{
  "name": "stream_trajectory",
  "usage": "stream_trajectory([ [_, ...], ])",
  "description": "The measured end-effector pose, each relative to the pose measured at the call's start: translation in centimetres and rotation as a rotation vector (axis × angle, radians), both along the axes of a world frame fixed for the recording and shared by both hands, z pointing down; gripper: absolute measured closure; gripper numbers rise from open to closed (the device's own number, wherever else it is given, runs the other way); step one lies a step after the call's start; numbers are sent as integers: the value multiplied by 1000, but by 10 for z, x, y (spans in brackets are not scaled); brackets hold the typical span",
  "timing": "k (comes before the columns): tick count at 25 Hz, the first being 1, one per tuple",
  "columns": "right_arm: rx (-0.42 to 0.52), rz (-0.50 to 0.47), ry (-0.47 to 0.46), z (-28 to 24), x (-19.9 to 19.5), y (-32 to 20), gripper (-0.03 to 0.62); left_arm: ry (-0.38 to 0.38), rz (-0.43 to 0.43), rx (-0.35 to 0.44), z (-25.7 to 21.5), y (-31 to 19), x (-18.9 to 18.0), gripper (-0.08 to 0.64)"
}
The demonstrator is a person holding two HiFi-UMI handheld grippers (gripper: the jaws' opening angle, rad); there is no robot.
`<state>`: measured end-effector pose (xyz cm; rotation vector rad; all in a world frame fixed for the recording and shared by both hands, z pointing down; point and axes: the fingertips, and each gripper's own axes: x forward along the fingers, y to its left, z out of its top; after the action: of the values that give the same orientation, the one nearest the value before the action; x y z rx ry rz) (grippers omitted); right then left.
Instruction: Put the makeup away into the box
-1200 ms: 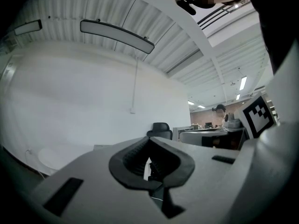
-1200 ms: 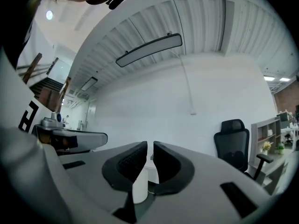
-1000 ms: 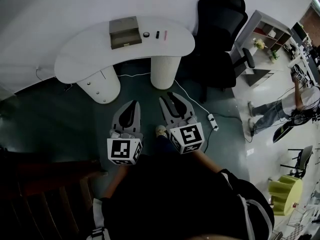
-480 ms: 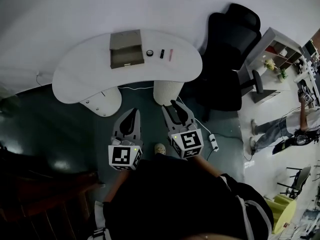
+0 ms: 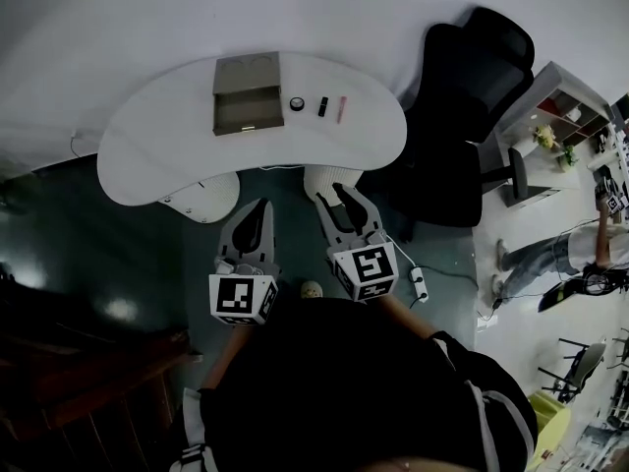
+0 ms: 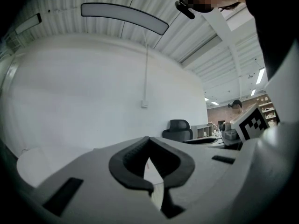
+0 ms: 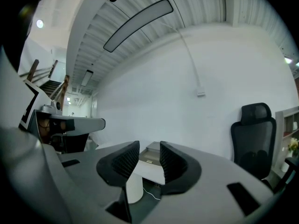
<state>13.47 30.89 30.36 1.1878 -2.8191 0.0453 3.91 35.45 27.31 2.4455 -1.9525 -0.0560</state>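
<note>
Box and makeup on the table.
The box sits at the table's back edge. Right of it, in a row, lie a pot, a small item and a stick. A chair stands right of the table.

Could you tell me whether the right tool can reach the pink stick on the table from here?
Probably not yet: the right tool, jaws just opening and empty, hangs over the floor short of the table; the pink stick lies unobstructed beyond.
</note>
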Motion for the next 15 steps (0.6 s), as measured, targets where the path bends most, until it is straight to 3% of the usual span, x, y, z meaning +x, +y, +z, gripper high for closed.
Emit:
stream_trajectory([
  [15,-12,25,13,14,-35,-80,445,8,6,-40,16,-78,-36,552],
])
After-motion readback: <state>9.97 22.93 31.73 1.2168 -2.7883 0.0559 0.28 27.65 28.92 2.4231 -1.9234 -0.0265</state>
